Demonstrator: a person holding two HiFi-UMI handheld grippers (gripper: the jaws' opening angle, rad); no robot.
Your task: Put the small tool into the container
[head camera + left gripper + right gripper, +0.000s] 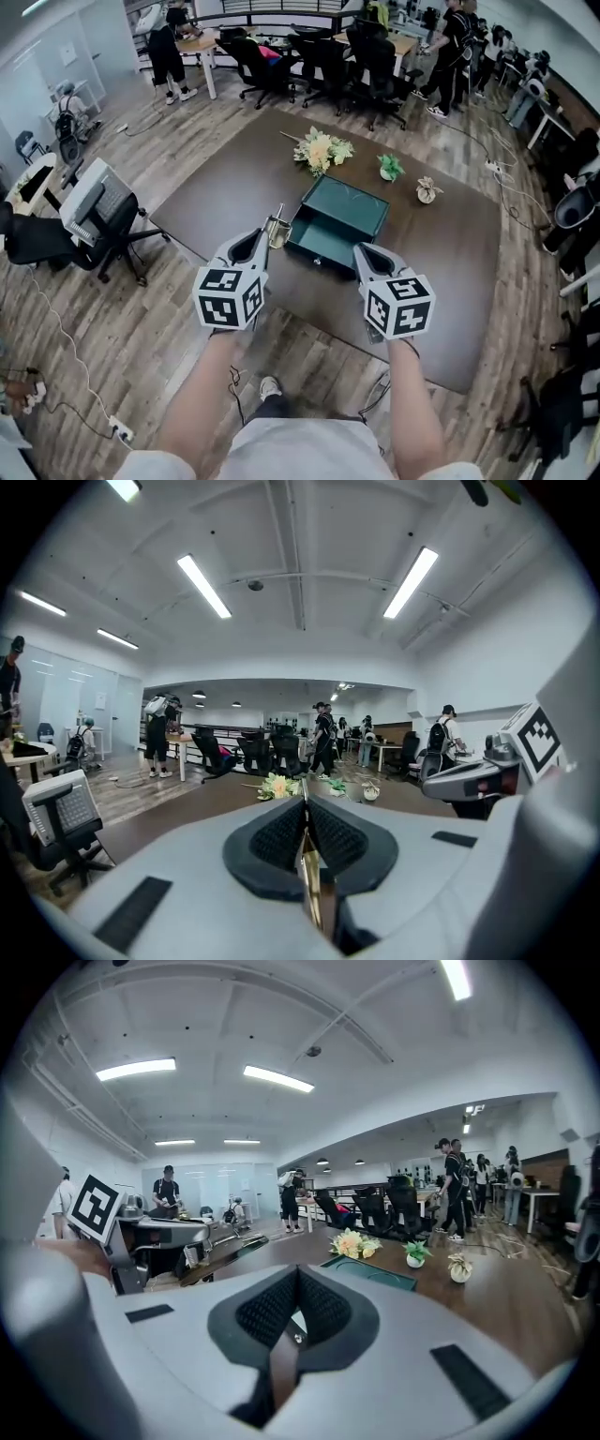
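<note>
A teal open-topped container [339,219] sits mid-table on the dark brown table [450,262]; its rim also shows in the right gripper view [370,1272]. My left gripper [266,234] hovers just left of the container's near left corner, shut on a small brass-coloured tool [276,230]. In the left gripper view the tool [309,878] is a thin golden strip pinched between the black pads [277,834]. My right gripper [361,251] is over the container's near right corner, shut, with nothing seen between its pads [323,1307].
A yellow flower bunch [321,150], a small green plant [390,167] and a pale ornament [428,190] stand beyond the container. An office chair [103,225] is left of the table. Desks, chairs and people fill the back of the room.
</note>
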